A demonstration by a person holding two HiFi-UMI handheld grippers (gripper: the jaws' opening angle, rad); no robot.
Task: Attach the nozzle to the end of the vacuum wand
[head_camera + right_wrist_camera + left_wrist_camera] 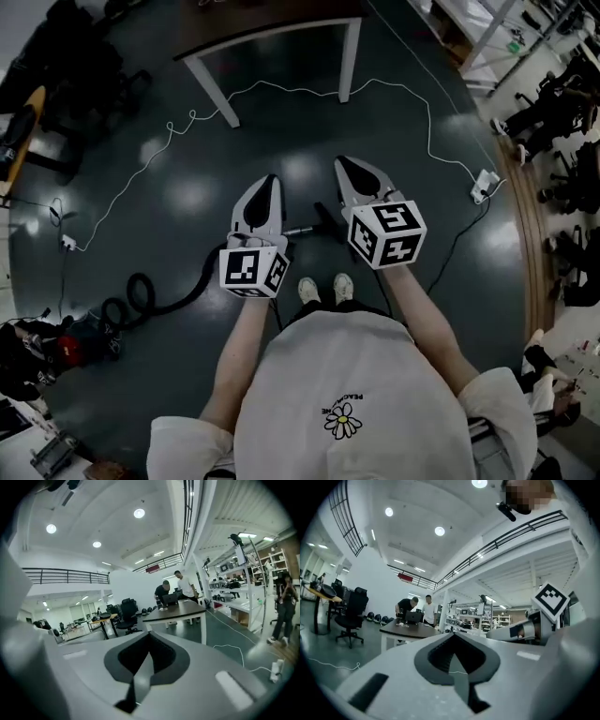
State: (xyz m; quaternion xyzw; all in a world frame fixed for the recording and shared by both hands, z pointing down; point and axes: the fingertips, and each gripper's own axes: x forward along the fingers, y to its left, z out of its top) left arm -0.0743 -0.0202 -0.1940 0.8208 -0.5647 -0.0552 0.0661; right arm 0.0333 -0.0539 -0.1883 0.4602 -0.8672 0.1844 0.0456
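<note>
Above the floor [394,103], left tool [267,183] and right tool [345,165] both pressed together, empty, vacuum hose [178,292] below

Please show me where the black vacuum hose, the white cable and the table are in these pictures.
black vacuum hose [192,289], head view, on its stretch lying across the floor.
white cable [291,89], head view, on the part between the table legs.
table [349,61], head view, on its right white leg.

- white shirt [375,366]: small upside-down print above the daisy logo [343,420], looks like "PEACEMIN…", end unclear
- red sign [405,577] under the balcony rail: lettering too blurred to read
</note>
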